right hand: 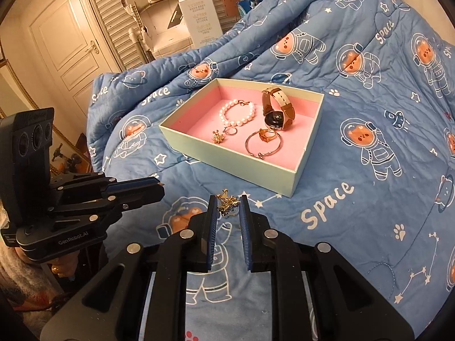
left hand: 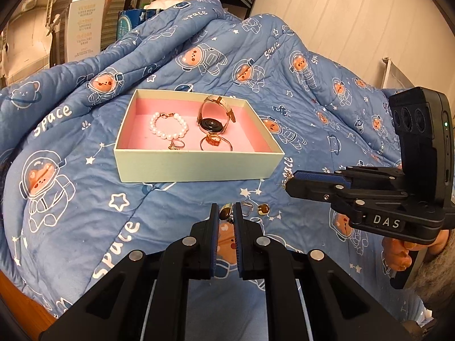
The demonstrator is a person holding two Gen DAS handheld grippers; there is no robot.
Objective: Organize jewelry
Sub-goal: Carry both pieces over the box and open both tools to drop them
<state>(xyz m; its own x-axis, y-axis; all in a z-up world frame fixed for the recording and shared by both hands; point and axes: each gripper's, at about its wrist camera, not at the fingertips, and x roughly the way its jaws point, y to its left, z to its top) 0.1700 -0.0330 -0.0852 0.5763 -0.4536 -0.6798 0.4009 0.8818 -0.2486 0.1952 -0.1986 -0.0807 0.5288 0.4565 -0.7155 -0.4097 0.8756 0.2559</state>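
Observation:
A pale green box (left hand: 196, 167) with a pink lining sits on the blue quilt. It holds a pearl bracelet (left hand: 169, 126), a watch (left hand: 216, 116), a bangle with a ring (left hand: 216, 143) and a small ring (left hand: 177, 144). The right wrist view also shows the box (right hand: 241, 167) and a gold earring (right hand: 218, 137) in it. My left gripper (left hand: 226, 213) is shut on a gold earring (left hand: 226, 211). Two more small pieces (left hand: 256, 208) lie on the quilt beside it. My right gripper (right hand: 227, 203) is shut on a gold star-shaped earring (right hand: 226, 202), low over the quilt.
The blue space-bear quilt (left hand: 85, 199) is heaped high behind the box. White cartons (right hand: 199, 14), a door (right hand: 62, 51) and shelving stand beyond the bed. Each gripper shows in the other's view, the right one (left hand: 290, 183) and the left one (right hand: 159, 184).

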